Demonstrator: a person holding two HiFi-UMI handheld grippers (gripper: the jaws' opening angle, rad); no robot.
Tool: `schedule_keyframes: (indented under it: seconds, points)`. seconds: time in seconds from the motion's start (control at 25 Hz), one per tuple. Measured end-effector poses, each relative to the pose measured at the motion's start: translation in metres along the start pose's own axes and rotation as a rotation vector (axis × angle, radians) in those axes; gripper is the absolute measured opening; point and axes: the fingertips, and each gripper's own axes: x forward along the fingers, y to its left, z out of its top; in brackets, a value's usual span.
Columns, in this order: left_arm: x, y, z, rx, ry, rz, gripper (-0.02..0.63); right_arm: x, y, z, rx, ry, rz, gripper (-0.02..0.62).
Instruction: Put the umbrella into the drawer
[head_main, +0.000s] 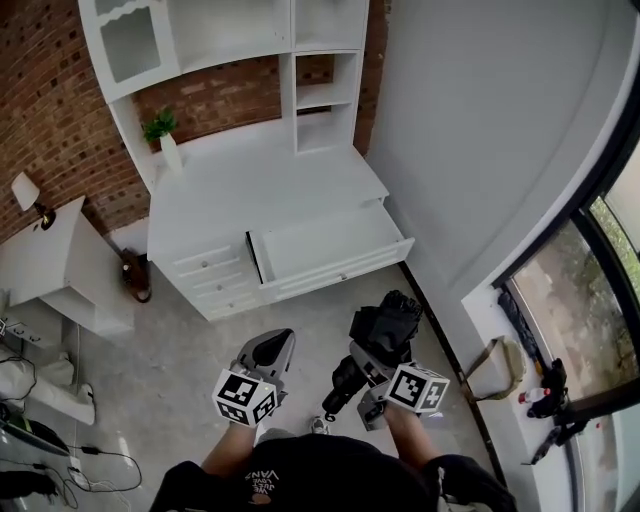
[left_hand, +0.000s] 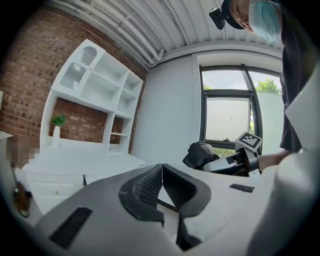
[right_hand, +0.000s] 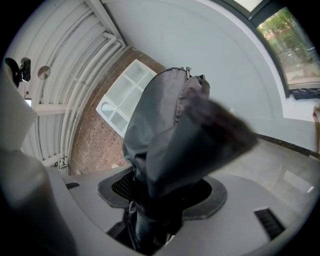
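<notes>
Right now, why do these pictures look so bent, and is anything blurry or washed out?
Left gripper view and right gripper view: fisheye, so walls curve and corners go black. Right gripper view: the umbrella fills the middle, one edge smeared with blur. Left gripper view: the window glows pale against a dimmer room. Head view: sharp, evenly lit.

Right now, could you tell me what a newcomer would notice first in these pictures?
The folded black umbrella clamped in the right gripper stands out at the head view's lower right. Just ahead, a white drawer gapes open and empty. The left gripper is shut on nothing.
</notes>
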Motion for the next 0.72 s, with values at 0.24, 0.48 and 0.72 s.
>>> schedule_keyframes:
  seconds: [0.24,0.48,0.72]
  points:
    - [0.021,0.010,-0.004,-0.008,0.009,0.035,0.008,0.020,-0.019,0.018,-0.002,0.012,0.011,0.256]
    - [0.039,0.031,-0.005,-0.013,0.011,0.033,0.008,0.040,-0.028,0.025,0.015,0.013,0.005,0.256]
    - [0.065,0.073,-0.005,-0.026,0.027,-0.015,0.008,0.080,-0.029,0.040,0.019,-0.025,-0.032,0.256]
